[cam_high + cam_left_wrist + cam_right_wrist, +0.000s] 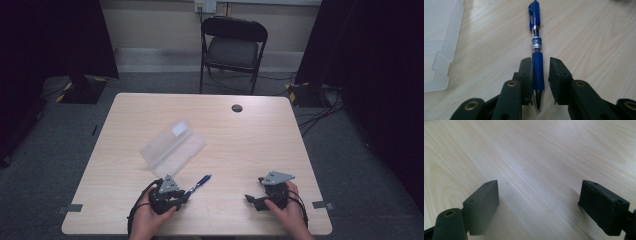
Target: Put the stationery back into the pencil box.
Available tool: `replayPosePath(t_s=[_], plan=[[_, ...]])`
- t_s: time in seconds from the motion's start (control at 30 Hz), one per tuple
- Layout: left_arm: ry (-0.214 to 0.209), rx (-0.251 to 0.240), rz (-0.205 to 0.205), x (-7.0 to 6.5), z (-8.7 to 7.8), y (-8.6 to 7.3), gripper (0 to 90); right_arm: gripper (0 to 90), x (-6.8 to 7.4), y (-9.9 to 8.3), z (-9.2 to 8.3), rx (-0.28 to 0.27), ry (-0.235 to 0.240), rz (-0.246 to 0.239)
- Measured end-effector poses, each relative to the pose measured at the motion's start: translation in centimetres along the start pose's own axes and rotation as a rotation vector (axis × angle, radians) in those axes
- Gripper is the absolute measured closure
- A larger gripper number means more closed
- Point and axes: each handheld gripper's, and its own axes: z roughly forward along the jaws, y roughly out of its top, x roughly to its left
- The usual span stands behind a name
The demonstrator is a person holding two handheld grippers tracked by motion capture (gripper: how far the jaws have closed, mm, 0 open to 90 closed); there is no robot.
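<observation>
The blue pen (537, 60), clear-barrelled with a silver tip, lies lower centre between the left gripper (541, 75)'s slightly parted jaws, the right pad clear of it; the right gripper (539, 205) gapes wide.

Right gripper (539, 207) fingers (482, 203) spread wide apart, bare light wooden table (536, 152) between and beyond them

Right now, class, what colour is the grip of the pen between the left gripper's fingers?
Dark blue; the pen has a clear middle barrel. It shows best in the left gripper view.

left gripper (540, 75): low over table, fingers slightly parted | right gripper (539, 205): low, fingers wide apart
</observation>
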Motion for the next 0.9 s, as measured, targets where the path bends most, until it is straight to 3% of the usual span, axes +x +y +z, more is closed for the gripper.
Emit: replayPosePath(t_s=[0.1,0.27,0.5,0.7,0.73,0.9], plan=[[0.026,0.006,0.031,-0.2,0.0,0.1,77.9,15.2,0.0,0.0,0.0,0.000,0.000,0.000],[0.034,0.021,0.036,-0.4,0.1,0.3,80.4,15.2,0.0,0.0,0.0,0.000,0.000,0.000],[0.034,0.027,0.029,-0.4,0.1,0.4,80.7,15.2,0.0,0.0,0.0,0.000,0.000,0.000],[0.038,0.026,0.006,-0.2,-0.1,0.3,80.7,15.2,0.0,0.0,0.0,0.000,-0.002,0.000],[0.033,0.021,-0.015,-0.3,-0.2,0.3,80.7,15.2,0.0,0.0,0.0,0.000,0.000,0.000],[0.055,0.008,-0.010,-0.1,-1.0,0.8,80.7,15.2,0.0,0.0,0.0,0.000,0.000,0.000]])
